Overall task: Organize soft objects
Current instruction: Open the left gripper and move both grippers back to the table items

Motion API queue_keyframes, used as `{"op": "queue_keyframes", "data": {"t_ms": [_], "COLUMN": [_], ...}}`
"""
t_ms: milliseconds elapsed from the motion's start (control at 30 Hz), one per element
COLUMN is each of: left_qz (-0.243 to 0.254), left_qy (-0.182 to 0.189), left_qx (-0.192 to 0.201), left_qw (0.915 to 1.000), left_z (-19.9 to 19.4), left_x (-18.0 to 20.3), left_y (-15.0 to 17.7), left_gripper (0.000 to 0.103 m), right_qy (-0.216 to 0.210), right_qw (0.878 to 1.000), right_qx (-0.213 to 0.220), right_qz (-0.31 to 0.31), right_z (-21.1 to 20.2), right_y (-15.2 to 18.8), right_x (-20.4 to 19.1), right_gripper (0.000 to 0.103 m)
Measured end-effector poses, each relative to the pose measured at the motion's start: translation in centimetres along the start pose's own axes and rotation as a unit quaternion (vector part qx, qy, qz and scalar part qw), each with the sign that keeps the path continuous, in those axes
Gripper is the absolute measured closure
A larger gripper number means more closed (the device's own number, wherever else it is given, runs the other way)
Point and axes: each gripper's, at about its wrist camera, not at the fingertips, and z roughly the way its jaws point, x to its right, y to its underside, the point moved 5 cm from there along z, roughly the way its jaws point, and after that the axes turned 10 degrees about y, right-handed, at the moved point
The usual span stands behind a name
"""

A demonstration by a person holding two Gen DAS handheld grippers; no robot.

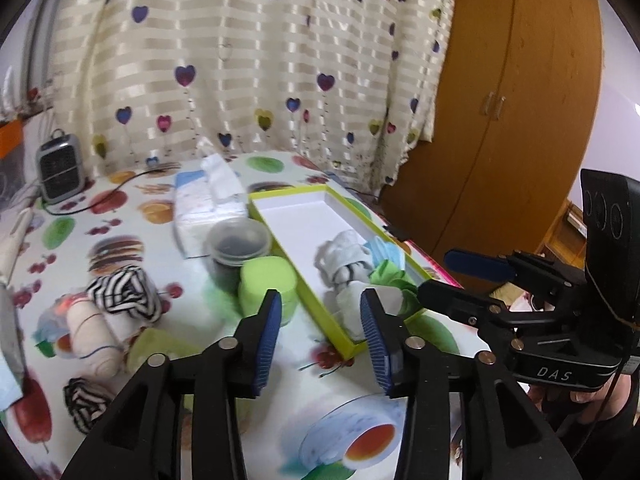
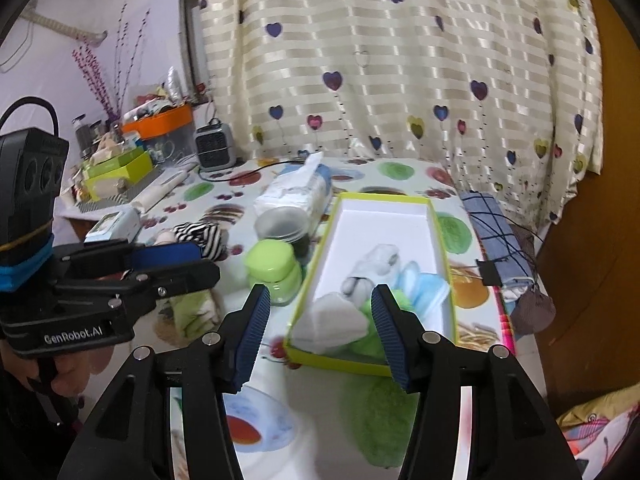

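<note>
Left wrist view: the left gripper (image 1: 320,332) was held above the fruit-print tablecloth (image 1: 120,216), its jaws spread with nothing between them. Rolled white socks (image 1: 344,260), a blue face mask (image 1: 382,250) and a green cloth (image 1: 390,274) were seen lying in the near end of the lime-edged box (image 1: 288,196); striped socks (image 1: 124,292) were left outside it. Right wrist view: the right gripper (image 2: 320,328) was likewise seen released and empty, above the box's near end, where a white mask (image 2: 332,316) lay beside the green cloth (image 2: 364,344).

Black tongs (image 1: 320,340) with ribbed blue pads (image 1: 266,344), silver screws, "DAS" marking
</note>
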Motion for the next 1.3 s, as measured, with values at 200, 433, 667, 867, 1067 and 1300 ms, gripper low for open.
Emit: {"op": "queue_keyframes", "data": {"t_ms": [200, 433, 667, 867, 1067, 1300], "left_qz": [-0.018, -0.034, -0.045, -0.059, -0.075, -0.107], "left_qy": [-0.018, -0.034, -0.052, -0.062, -0.075, -0.108], "left_qx": [0.008, 0.019, 0.027, 0.03, 0.032, 0.028], "left_qw": [0.9996, 0.9987, 0.9972, 0.9958, 0.9938, 0.988], "left_z": [-1.7, -3.2, -4.5, -5.1, -5.7, -6.4], "left_x": [-2.0, -3.9, -5.6, -7.0, -8.8, -12.2], "left_y": [0.7, 1.4, 2.0, 2.5, 3.2, 4.5], "left_gripper": [0.06, 0.059, 0.059, 0.059, 0.059, 0.059], "right_qy": [-0.012, -0.025, -0.039, -0.057, -0.069, -0.08], "right_qw": [1.0, 0.999, 0.999, 0.997, 0.995, 0.994], "right_qx": [0.002, 0.008, 0.001, -0.006, -0.015, -0.027], "right_qz": [-0.013, -0.024, -0.03, -0.051, -0.065, -0.076], "right_z": [-0.2, -0.5, -0.2, 0.0, 0.3, 0.9], "right_y": [-0.1, -0.3, -0.3, 0.1, 0.3, 0.6], "right_x": [-1.8, -3.2, -4.4, -5.9, -6.9, -7.9], "right_gripper": [0.049, 0.049, 0.049, 0.049, 0.049, 0.049]}}
